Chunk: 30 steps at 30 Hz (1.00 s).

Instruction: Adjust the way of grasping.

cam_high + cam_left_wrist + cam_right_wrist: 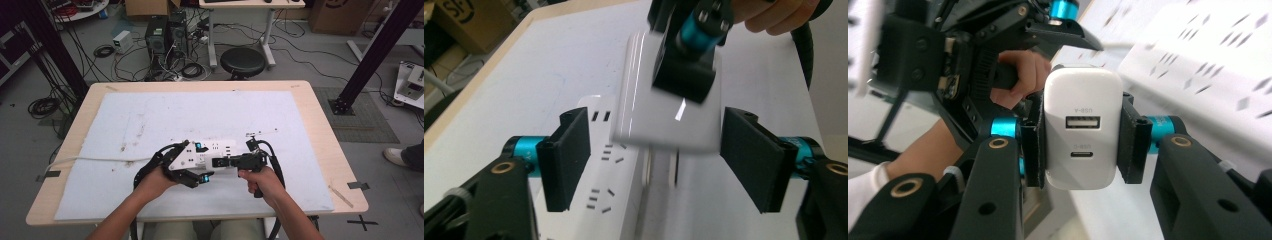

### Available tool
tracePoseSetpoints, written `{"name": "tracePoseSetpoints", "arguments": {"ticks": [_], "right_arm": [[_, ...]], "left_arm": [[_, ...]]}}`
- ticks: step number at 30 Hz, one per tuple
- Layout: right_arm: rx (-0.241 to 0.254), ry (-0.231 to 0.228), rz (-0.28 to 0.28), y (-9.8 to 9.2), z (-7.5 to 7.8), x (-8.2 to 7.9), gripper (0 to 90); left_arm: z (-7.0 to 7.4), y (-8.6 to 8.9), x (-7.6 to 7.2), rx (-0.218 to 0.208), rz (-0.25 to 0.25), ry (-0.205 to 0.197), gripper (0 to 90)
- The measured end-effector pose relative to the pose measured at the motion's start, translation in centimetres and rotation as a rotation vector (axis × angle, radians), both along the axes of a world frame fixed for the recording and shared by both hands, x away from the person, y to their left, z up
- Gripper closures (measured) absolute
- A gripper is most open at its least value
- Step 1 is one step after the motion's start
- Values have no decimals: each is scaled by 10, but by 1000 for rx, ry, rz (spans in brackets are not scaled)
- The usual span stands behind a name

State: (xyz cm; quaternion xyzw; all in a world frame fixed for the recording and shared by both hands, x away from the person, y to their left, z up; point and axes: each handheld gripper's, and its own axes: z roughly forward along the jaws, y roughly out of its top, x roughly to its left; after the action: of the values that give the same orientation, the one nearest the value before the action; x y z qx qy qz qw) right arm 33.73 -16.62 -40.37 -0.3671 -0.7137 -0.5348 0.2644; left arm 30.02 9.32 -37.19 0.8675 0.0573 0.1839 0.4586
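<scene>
Charger (1082,135) clamped between right gripper (1080,142) pads

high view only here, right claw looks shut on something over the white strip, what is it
Observer: The right claw is shut on a white charger, whose two USB ports face that claw's camera.
Operator: is it plugged in yet
Observer: Not fully. In the left gripper view its prongs show bare above the power strip.
Operator: and the left claw
Observer: The left claw is open, with one pad on each side of the charger and neither pad touching it.
</scene>
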Motion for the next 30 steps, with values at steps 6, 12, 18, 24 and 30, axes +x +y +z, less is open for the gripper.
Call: {"name": "tracePoseSetpoints", "arguments": {"ticks": [6,12,18,24,30], "right_arm": [[-50,-95,-84,-16,6,-1,635],[-171,-231,-133,-19,11,-5,635],[-279,-306,-131,-28,20,-3,635],[-338,-340,-142,-42,26,0,636],[-368,-363,-162,-56,33,-1,636]], "left_arm": [[-4,22,9,-115,92,93,233],[-3,49,19,-260,222,139,233],[-4,75,24,-353,350,125,232],[-4,91,23,-364,407,110,232],[0,101,22,-364,439,92,232]]}}
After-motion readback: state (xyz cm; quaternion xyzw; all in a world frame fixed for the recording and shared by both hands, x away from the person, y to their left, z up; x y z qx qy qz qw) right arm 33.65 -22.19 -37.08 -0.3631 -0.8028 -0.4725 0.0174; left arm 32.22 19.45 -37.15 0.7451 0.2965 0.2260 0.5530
